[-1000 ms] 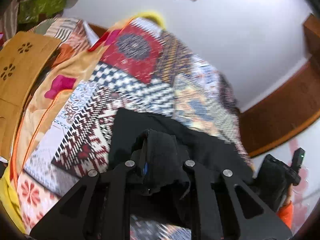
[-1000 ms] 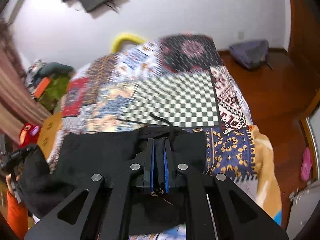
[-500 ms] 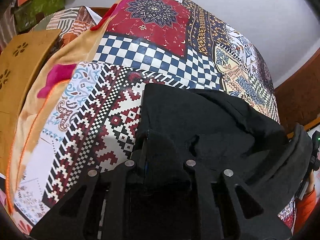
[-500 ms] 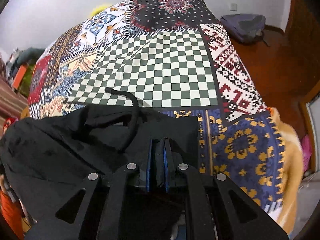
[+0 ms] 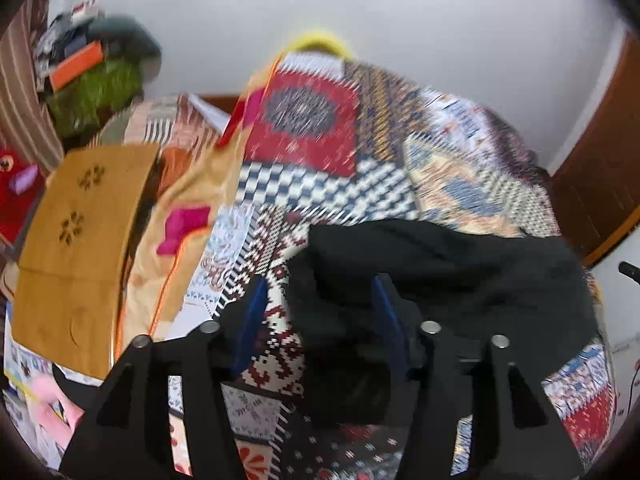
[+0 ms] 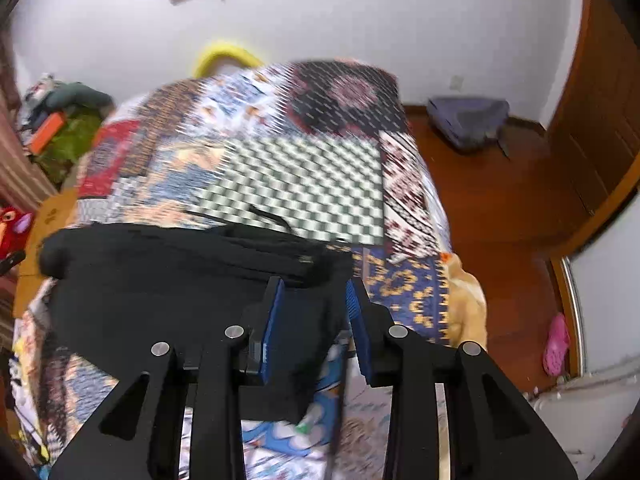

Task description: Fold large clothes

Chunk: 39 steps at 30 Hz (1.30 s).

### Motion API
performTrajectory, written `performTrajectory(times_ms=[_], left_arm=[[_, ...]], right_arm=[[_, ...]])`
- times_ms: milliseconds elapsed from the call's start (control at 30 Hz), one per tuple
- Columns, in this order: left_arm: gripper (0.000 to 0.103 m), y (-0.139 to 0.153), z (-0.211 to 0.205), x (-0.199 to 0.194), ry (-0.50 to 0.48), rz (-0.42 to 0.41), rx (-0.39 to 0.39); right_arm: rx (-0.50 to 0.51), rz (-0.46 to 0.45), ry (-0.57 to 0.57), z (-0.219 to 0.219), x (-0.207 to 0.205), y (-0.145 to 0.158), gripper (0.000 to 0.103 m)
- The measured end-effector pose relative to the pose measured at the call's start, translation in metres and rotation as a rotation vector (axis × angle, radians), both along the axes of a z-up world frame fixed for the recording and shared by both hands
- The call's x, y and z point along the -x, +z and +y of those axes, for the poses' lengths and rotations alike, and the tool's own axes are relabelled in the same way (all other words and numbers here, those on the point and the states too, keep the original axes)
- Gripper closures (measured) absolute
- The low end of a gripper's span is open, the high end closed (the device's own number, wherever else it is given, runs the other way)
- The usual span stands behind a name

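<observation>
Black garment [image 5: 440,272] lay on the patchwork bedspread [image 5: 320,184]. Left gripper [image 5: 320,300] and right gripper [image 6: 314,300] jaws had just been opening, cloth loose between them.

A bed covered by a patchwork quilt [image 6: 304,184] is shown against a plain white wall [image 6: 360,12]. A reddish wooden floor [image 6: 500,208] is seen to the right, bordered by a wooden door [image 6: 600,92]. A grey bag [image 6: 468,122] is laid on it. A cardboard box [image 5: 80,240] stands at the left.
</observation>
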<state>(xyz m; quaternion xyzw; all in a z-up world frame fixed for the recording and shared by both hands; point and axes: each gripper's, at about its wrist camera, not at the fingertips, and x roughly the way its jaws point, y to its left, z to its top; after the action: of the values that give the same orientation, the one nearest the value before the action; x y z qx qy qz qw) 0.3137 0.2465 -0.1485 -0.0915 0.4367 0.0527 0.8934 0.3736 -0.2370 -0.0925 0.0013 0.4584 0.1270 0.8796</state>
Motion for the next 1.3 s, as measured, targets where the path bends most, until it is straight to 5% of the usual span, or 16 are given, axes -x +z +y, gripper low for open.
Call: performTrajectory(times_ms=[233, 533, 900, 1067, 1300], left_arm=[[0.046, 0.031, -0.075, 0.022, -0.181, -0.06, -0.079], [0.046, -0.012, -0.177, 0.0, -0.349, -0.031, -0.136], [0.043, -0.082, -0.173, -0.064, -0.276, 0.056, -0.058], [0.041, -0.094, -0.181, -0.068, -0.286, 0.048, -0.124], [0.041, -0.091, -0.173, -0.06, -0.276, 0.046, -0.086]], right_arm=[[-0.066, -0.077, 0.143, 0.065, 0.032, 0.021, 0.066], [-0.05, -0.002, 0.278, 0.147, 0.029, -0.029, 0.062], [-0.012, 0.077, 0.282, 0.168, -0.011, -0.087, 0.057], [-0.011, 0.08, 0.285, 0.171, -0.013, -0.095, 0.054], [0.008, 0.06, 0.284, 0.168, -0.001, -0.091, 0.054]])
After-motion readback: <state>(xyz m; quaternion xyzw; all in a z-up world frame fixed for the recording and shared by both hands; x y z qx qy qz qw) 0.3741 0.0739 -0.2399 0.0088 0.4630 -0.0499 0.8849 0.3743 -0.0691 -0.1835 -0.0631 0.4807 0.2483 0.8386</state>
